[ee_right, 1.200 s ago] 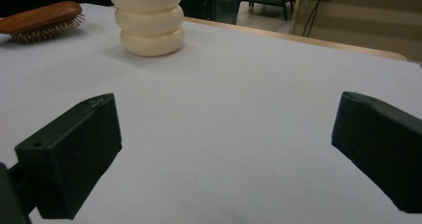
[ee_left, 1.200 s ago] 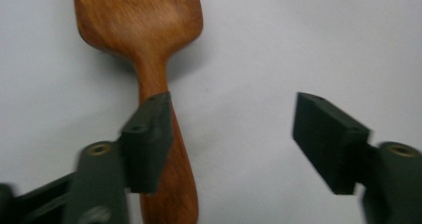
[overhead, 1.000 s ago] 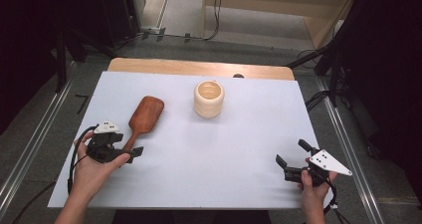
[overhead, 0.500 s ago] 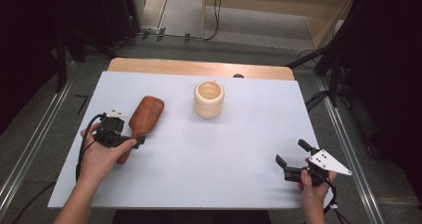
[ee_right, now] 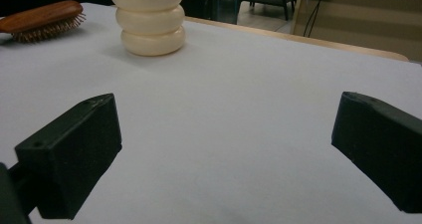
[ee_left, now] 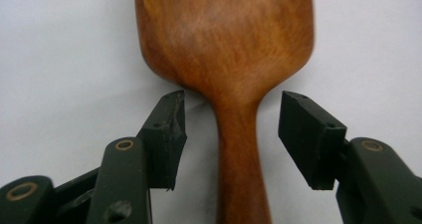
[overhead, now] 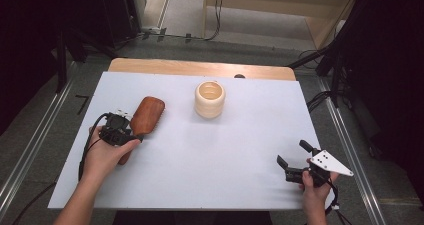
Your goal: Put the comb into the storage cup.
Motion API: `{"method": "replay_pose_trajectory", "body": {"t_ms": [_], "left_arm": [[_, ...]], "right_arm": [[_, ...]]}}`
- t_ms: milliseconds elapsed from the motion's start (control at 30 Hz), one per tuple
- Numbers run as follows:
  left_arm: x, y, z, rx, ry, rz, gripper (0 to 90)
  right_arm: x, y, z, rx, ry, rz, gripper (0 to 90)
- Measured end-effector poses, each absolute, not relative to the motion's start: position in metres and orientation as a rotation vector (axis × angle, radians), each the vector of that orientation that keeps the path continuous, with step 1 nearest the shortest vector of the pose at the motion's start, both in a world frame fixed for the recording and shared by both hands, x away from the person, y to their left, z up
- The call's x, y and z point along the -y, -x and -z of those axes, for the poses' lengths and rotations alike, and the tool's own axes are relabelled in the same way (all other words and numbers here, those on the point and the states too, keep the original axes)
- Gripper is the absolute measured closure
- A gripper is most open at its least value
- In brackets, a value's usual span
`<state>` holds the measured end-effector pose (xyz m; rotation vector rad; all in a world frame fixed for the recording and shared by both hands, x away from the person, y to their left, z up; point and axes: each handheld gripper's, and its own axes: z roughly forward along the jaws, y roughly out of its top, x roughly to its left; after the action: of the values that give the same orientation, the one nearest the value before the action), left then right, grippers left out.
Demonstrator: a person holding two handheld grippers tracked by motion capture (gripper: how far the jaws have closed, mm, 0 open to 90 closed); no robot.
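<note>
Where white table (overhead: 210, 150) meets wooden edge, left gripper (ee_left: 231, 119) closing, straddling hairbrush (ee_left: 234, 59) handle (untouched); right gripper (overhead: 291, 161) released.

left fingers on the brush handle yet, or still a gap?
Apart. The left gripper view shows the left gripper straddling the hairbrush handle, its fingers having just been closing, with white table visible on both sides of the handle.

no readable text (or labels) anywhere

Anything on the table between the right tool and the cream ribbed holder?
Nothing: in the high view, bare white tabletop separates the right tool from the cream ribbed holder; the right gripper view agrees.
</note>
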<state>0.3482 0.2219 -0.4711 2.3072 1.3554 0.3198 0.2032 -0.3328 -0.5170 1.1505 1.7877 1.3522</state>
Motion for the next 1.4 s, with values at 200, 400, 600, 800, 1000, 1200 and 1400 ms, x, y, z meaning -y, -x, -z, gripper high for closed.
{"method": "replay_pose_trajectory", "body": {"t_ms": [200, 400, 600, 800, 1000, 1200, 1400], "left_arm": [[-0.22, -0.352, 0.477, -1.384, -2.298, -0.316, 53.1], [-0.217, -0.351, 0.477, -1.352, -2.327, -0.35, 62.1], [-0.222, -0.351, 0.477, -1.345, -2.318, -0.346, 71.1], [-0.224, -0.344, 0.483, -1.321, -2.237, -0.397, 72.0], [-0.23, -0.339, 0.486, -1.266, -2.179, -0.415, 72.1], [-0.23, -0.335, 0.482, -1.236, -2.134, -0.438, 72.1], [-0.228, -0.328, 0.48, -1.209, -2.071, -0.441, 72.1]], "right_arm": [[0.333, -0.203, 0.517, -1.788, -1.152, -1.348, 0.0], [0.333, -0.203, 0.517, -1.779, -1.156, -1.354, 0.0], [0.333, -0.203, 0.517, -1.784, -1.156, -1.344, 0.0], [0.333, -0.203, 0.517, -1.783, -1.156, -1.345, 0.0], [0.333, -0.203, 0.517, -1.774, -1.16, -1.347, 0.0], [0.333, -0.203, 0.517, -1.773, -1.16, -1.347, 0.0], [0.334, -0.203, 0.517, -1.77, -1.166, -1.351, 0.0]]}}
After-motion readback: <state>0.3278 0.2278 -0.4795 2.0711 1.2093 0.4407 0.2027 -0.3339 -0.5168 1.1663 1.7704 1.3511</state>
